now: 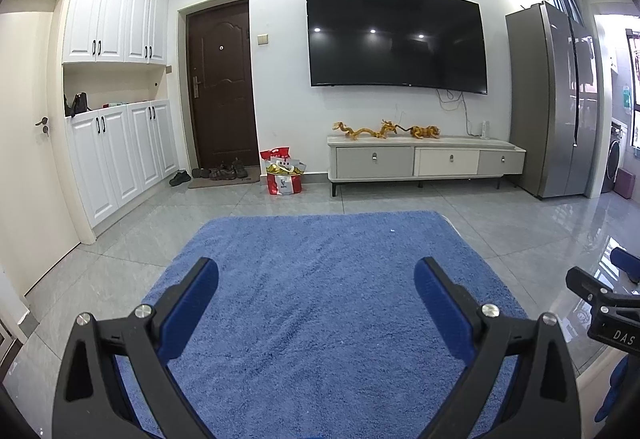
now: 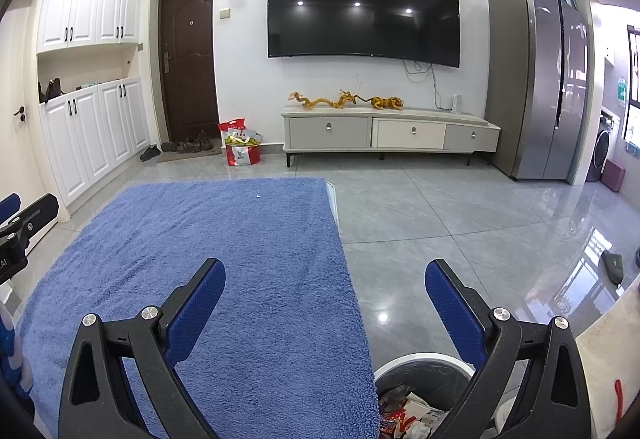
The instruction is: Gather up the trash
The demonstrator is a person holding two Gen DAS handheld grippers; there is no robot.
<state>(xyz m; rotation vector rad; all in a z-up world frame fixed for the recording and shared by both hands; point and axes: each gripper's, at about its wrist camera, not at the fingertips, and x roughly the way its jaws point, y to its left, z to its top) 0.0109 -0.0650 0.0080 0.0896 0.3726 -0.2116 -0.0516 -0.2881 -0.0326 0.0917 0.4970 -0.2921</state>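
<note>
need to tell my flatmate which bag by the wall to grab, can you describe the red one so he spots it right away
Start at the big wall-mounted TV and drop to the pale drawer cabinet beneath it. On the floor between that cabinet's left end and the dark brown entrance door stands a red-and-white printed bag, open-topped with yellow contents showing. It is the only red thing there; its neighbours are dark shoes.

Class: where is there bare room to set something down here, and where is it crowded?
Free: nearly all of the blue cloth, apart from one small white speck, and the grey floor between it and the TV cabinet. Crowded: the bin full of wrappers, and the doorway with shoes and a red bag.
</note>
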